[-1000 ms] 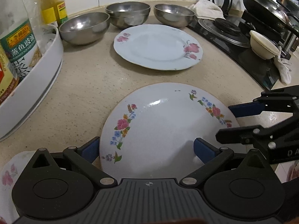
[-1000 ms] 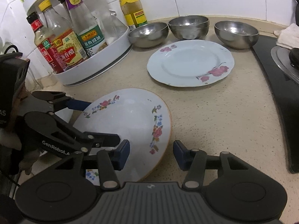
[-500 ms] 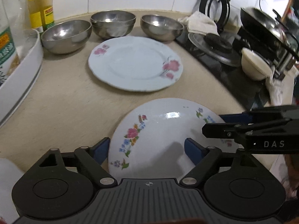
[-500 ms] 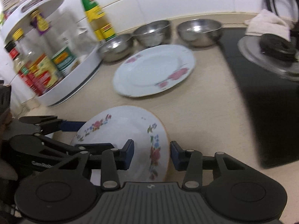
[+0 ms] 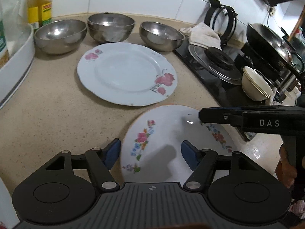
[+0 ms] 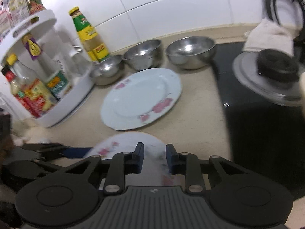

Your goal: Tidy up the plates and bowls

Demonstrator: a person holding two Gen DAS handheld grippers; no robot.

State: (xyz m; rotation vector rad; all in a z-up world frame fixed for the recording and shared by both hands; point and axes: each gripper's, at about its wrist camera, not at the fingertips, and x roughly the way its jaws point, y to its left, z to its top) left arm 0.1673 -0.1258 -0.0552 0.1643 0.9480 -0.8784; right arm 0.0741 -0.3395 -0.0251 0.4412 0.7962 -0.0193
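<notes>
A flowered plate with a brown rim [image 5: 171,145] is lifted near me, just in front of a larger pale blue plate [image 5: 125,74] lying flat on the counter. My left gripper [image 5: 150,154] is open, its blue pads either side of the flowered plate's near edge. My right gripper [image 6: 154,159] is shut on the flowered plate [image 6: 131,143] at its right rim; in the left wrist view its fingers [image 5: 228,116] reach in from the right. Three steel bowls [image 5: 110,28] stand in a row behind the blue plate.
A white turntable rack [image 6: 63,87] of sauce bottles stands at the left. A black stove [image 5: 219,72] with a pot lid, cream bowls [image 5: 255,85] and a wok lies at the right. A folded cloth [image 5: 204,34] sits by the stove's back corner.
Both grippers have carried the flowered plate forward and to the right, close to the blue plate's near edge. The right gripper's jaws have narrowed on the plate rim.
</notes>
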